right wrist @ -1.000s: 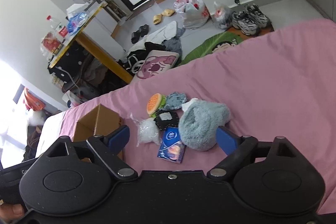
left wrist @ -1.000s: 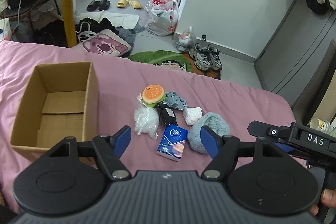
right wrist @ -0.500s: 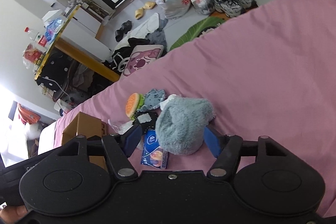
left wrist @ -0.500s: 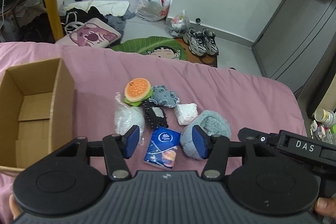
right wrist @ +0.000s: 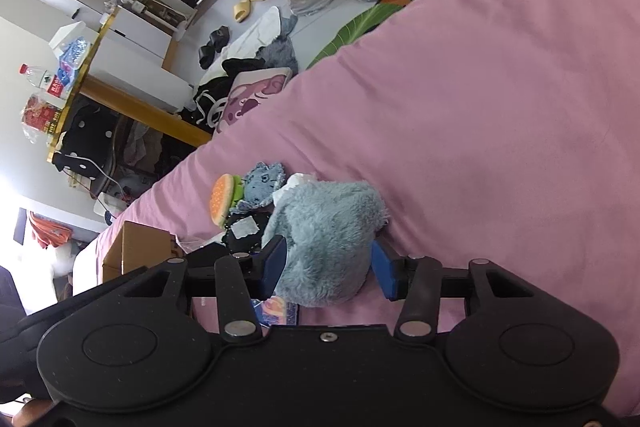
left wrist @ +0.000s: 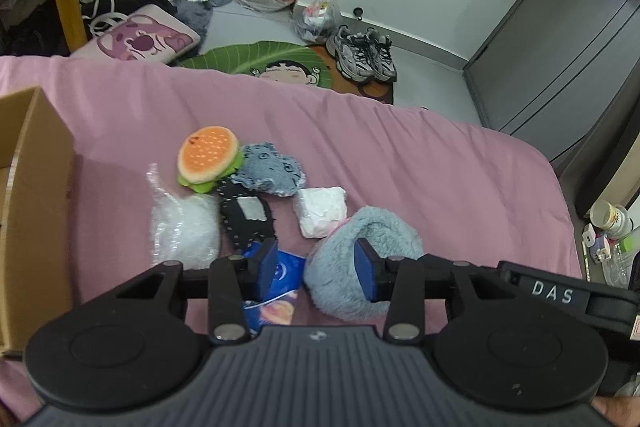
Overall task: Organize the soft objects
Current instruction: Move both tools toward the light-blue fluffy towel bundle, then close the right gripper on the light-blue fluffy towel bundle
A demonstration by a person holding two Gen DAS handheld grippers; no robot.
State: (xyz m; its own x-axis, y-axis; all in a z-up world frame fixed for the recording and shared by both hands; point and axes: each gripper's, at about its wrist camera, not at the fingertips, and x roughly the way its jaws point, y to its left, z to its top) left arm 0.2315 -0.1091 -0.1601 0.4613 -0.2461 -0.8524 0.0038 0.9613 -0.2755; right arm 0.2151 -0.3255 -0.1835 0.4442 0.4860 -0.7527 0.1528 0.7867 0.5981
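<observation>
Pink bedsheet [left wrist: 420,163] with a cluster of soft items near its middle: round orange-and-green plush burger [left wrist: 210,159], flat blue-grey knitted pouch [left wrist: 272,171], black felt case with a pale patch [left wrist: 246,213], crinkly clear plastic bag of white filling [left wrist: 184,227], small white wrapped packet [left wrist: 322,211], blue tissue pack [left wrist: 280,287] and a fluffy light-blue plush lump [right wrist: 324,239]. Open brown cardboard box [left wrist: 32,211] at the left, apart from the cluster. Right gripper [right wrist: 326,269] spread wide, blue pads flanking the fluffy lump — contact impossible to judge. Left gripper [left wrist: 316,267] also open, holding nothing, low over the tissue pack and the lump's near side.
</observation>
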